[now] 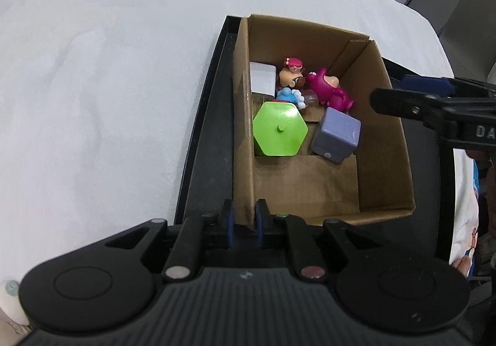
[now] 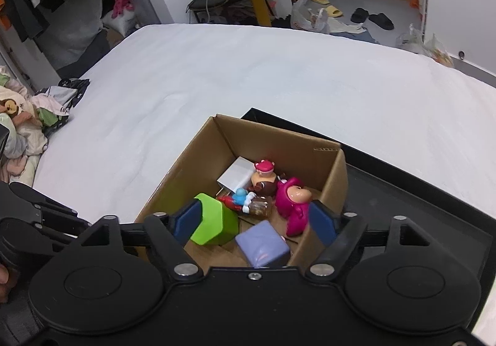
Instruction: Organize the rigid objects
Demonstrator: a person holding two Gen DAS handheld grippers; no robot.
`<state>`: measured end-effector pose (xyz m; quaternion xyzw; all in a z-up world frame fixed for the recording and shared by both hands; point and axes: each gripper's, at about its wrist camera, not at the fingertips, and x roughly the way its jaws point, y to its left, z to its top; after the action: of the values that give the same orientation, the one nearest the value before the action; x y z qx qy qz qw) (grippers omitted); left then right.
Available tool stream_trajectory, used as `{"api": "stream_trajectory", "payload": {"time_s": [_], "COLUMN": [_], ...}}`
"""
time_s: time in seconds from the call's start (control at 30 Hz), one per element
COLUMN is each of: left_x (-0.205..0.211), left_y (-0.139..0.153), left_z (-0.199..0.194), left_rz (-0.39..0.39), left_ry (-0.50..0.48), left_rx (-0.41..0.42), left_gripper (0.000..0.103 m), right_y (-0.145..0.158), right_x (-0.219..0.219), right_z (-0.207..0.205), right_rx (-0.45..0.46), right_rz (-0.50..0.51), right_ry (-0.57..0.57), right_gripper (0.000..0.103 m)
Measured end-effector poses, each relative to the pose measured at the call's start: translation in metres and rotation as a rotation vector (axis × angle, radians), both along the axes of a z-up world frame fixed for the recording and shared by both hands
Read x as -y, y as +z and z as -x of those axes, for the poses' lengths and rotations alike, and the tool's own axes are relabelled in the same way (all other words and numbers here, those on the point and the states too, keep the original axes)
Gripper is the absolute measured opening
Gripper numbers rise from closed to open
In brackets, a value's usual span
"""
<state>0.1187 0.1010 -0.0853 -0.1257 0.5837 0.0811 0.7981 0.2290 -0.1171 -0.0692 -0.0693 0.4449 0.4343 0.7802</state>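
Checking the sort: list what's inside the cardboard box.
Inside the cardboard box: green hexagonal block, purple cube, magenta bear, capped figurine, blue figure, white box. Anything beneath them is hidden.

The black left gripper (image 1: 245,223) is clamped onto a cardboard wall; the black right gripper (image 2: 253,221) is held open, empty.

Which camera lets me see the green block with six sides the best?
The left wrist view. There the green block sits in the cardboard box with its whole six-sided top and little centre knob showing. In the right wrist view, a blue finger pad of the right gripper covers part of the green block.
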Motion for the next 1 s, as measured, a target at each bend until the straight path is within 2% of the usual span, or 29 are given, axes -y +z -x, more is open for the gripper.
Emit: {"api": "stream_trajectory", "payload": {"time_s": [0.07, 0.23, 0.47, 0.6, 0.73, 0.87, 1.0], "left_x": [0.0, -0.003, -0.009, -0.004, -0.003, -0.003, -0.009], "left_y": [0.003, 0.009, 0.005, 0.001, -0.006, -0.007, -0.005], "left_z": [0.003, 0.01, 0.005, -0.002, -0.009, -0.01, -0.009], "left_rz": [0.002, 0.015, 0.047, 0.022, -0.011, -0.005, 0.012], "left_ry": [0.005, 0.019, 0.039, 0.008, -0.003, -0.008, 0.032], "left_rx": [0.015, 0.048, 0.033, 0.027, 0.003, 0.015, 0.038], "left_gripper": [0.014, 0.014, 0.015, 0.015, 0.015, 0.011, 0.008], "right_y": [0.002, 0.01, 0.013, 0.013, 0.015, 0.016, 0.008], "right_x": [0.005, 0.021, 0.045, 0.067, 0.088, 0.107, 0.119], "right_z": [0.002, 0.009, 0.019, 0.032, 0.049, 0.063, 0.074], "right_rx": [-0.001, 0.013, 0.015, -0.015, -0.016, -0.032, -0.051], "right_rz": [0.0, -0.007, -0.021, -0.067, -0.059, -0.082, -0.068], "right_ry": [-0.021, -0.079, -0.152, -0.205, -0.254, -0.294, -0.342], "right_gripper": [0.086, 0.093, 0.093, 0.093, 0.093, 0.096, 0.097]}}
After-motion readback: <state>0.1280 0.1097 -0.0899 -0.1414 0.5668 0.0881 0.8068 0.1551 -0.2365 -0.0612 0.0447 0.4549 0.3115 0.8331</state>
